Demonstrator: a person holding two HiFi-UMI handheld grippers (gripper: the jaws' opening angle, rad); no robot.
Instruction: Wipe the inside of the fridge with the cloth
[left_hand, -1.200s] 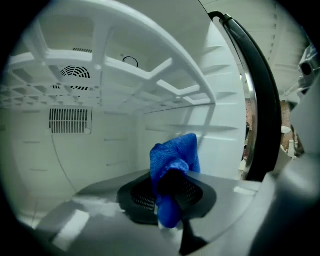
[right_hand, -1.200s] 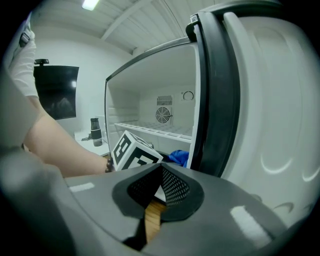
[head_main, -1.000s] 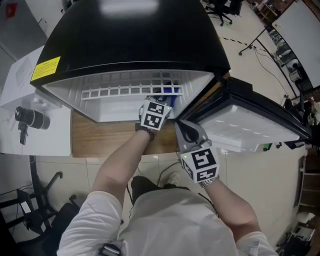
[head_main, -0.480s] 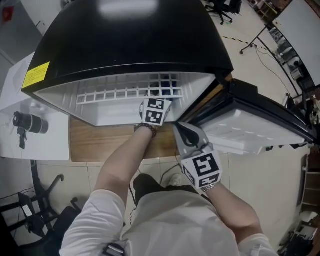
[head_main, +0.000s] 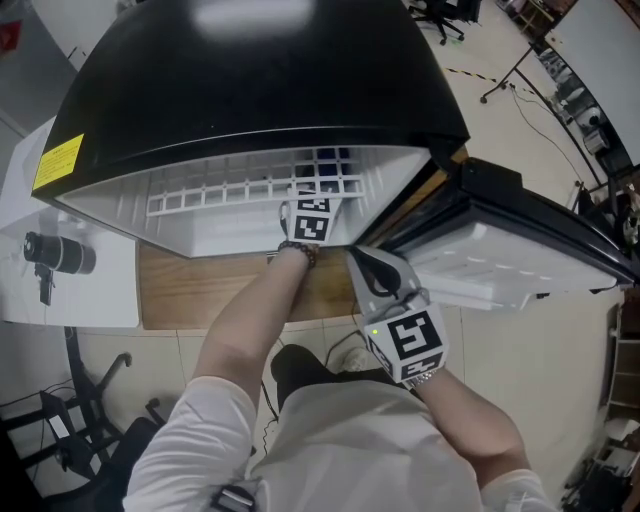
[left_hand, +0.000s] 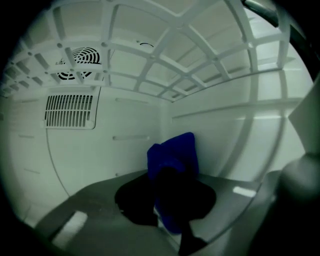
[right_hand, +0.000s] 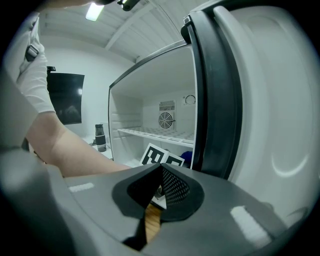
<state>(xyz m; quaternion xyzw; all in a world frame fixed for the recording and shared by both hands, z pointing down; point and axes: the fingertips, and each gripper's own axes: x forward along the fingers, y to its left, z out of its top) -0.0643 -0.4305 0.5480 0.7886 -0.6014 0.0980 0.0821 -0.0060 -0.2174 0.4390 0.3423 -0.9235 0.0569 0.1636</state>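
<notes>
head view takes in the fridge (head_main: 250, 80) first, black on the outside and white within, its door (head_main: 510, 250) swung wide to the right of the opening. just inside the fridge a white wire shelf (head_main: 250, 185) runs across the upper part. my left gripper (left_hand: 167, 197) reaches in under that shelf, jaws nearly together and pinched on the blue cloth (left_hand: 176, 150), which stands bunched up ahead of them near the fridge's back right corner. my right gripper (right_hand: 159, 192) hangs outside the fridge, by the door's hinge edge, jaws pressed fully together with nothing between them. to wipe well i would keep the pinch firm, lay more of the cloth flat on the wall rather than leading with a bunched tip, work right into the corner and along the ribs, and stay low enough to miss the shelf. from the head view the fridge's rim hides my left jaws. in the left gripper view they are only a dark shape, so i cannot tell whether the cloth touches the wall or floor, and the gripper's body covers the fridge floor.
</notes>
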